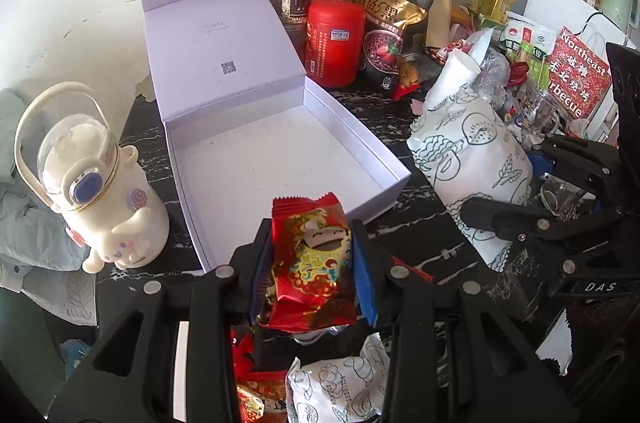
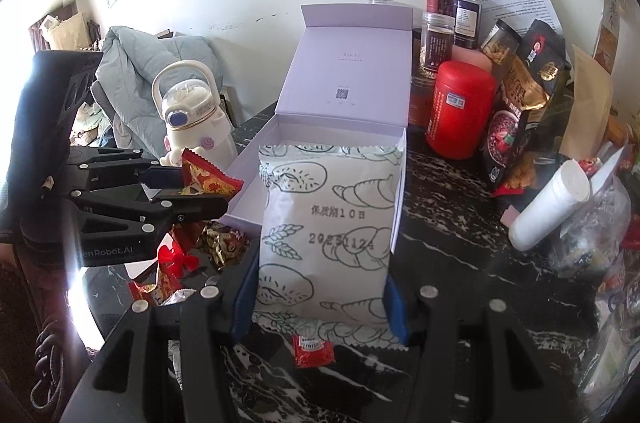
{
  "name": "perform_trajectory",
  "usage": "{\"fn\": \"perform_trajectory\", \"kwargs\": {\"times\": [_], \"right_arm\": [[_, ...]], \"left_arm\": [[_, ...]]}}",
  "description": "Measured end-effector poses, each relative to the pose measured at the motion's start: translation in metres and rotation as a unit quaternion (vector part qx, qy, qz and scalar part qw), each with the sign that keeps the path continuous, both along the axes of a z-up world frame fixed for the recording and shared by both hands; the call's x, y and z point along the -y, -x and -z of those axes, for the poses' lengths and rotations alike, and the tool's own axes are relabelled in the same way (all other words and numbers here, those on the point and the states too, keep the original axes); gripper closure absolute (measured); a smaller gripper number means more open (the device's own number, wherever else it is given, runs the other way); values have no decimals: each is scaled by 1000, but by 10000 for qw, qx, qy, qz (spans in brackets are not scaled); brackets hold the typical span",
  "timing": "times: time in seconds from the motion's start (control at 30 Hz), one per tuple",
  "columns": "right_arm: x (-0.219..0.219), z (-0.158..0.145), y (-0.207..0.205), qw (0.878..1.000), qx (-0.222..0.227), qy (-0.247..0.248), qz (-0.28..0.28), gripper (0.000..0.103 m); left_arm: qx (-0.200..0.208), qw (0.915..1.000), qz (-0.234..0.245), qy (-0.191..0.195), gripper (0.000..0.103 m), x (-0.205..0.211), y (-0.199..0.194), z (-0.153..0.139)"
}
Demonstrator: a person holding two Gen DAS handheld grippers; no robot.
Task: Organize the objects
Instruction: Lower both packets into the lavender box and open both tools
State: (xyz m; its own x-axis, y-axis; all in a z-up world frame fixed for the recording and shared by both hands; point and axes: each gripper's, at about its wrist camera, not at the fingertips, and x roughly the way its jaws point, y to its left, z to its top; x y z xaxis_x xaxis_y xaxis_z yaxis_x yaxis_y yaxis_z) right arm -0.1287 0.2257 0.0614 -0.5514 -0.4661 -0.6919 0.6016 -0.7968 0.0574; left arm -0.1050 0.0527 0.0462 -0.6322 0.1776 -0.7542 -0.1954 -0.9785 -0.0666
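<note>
- The left gripper (image 1: 312,263) is clenched on a red snack packet (image 1: 312,259), lifted just before the near corner of the open lilac box (image 1: 280,147)
- The right gripper (image 2: 320,287) grasps a white printed pouch (image 2: 330,231) at both sides; the pouch hangs upright over the box's near edge
- The box stands on a black marbled table (image 2: 460,223); its inside looks bare, though the pouch hides part
- A cream bottle (image 1: 96,195) stands left of it; a red canister (image 1: 336,43) stands right

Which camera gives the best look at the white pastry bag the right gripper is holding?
The right wrist view: the white pastry bag fills the centre, clamped in the right gripper, its printed date and drawings facing the camera. The left wrist view shows the same bag only side-on at the right, partly hidden by the gripper's fingers.
</note>
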Motion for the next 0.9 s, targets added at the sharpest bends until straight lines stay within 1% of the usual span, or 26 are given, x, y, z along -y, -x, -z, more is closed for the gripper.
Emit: {"fn": "perform_trajectory", "kwargs": {"times": [0.1, 0.27, 0.4, 0.53, 0.63, 0.77, 0.9], "right_arm": [[4, -3, 14, 10000, -48, 15, -41, 49], [13, -8, 37, 9997, -127, 11, -192, 49], [18, -14, 55, 9993, -221, 38, -282, 49], [22, -20, 75, 9987, -249, 141, -422, 49], [27, -23, 91, 9982, -307, 139, -492, 49], [35, -25, 111, 9977, -379, 166, -537, 49], [43, -23, 131, 9974, -339, 254, -587, 49]], "left_arm": [[-30, 10000, -78, -37, 68, 7, 13, -3], [-169, 9996, -205, 6, 68, 14, 30, -10], [-270, 9989, -392, -57, 68, 23, 45, -15], [-372, 9980, -501, -41, 68, 26, 59, -19], [-502, 9963, -690, -40, 68, 32, 71, -23], [-589, 9943, -887, -25, 68, 39, 86, -21], [-575, 9933, -1006, -24, 68, 43, 102, -14]]}}
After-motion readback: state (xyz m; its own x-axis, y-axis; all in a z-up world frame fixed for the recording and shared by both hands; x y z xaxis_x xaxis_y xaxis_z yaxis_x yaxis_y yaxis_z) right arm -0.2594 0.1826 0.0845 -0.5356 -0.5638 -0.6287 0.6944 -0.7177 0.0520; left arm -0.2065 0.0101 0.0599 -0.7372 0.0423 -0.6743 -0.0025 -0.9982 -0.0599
